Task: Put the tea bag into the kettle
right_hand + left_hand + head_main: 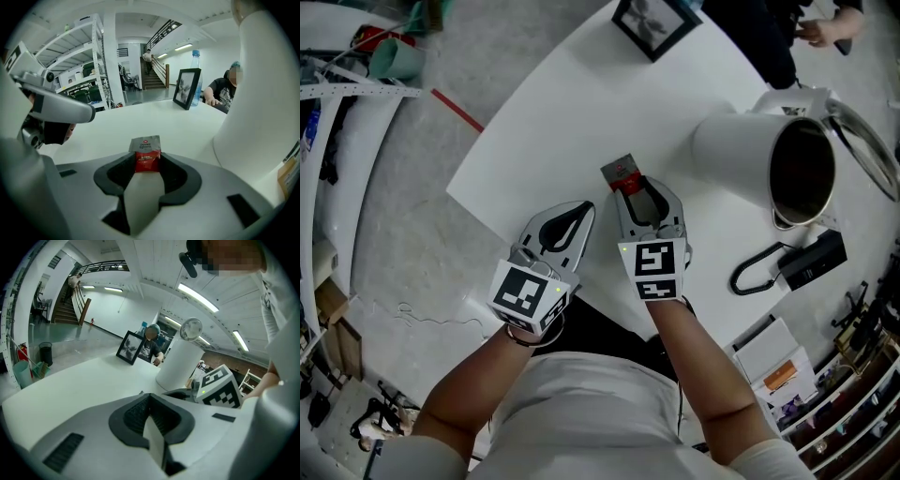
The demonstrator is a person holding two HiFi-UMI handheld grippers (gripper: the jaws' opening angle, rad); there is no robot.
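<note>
- Right gripper [645, 195] pinches the tea bag [622, 174] by its side edges, near the table's [572, 122] near edge.
- Left gripper [579, 214]: jaws pressed together, empty, at the near edge.
- Kettle [741, 150] stands at the right edge with its lid open. The bag is picked up but not yet in, so the carry and drop remain.
- Count: two grippers, one tea bag, one kettle, and one frame [654, 23] at the far edge.

from the right claw [649, 199] and its pinched tea bag [622, 173], the worktop [581, 112] is bare from 10 to 1 o'clock, as far as the frame [654, 23] at the far edge. the kettle [741, 150] stands at 2 o'clock, with a clear strip before it. its mouth [803, 173] gapes upward, lid [862, 141] swung back. a corded adapter [811, 260] lies at 4 o'clock. the left claw [577, 214] crowds 8 o'clock.
</note>
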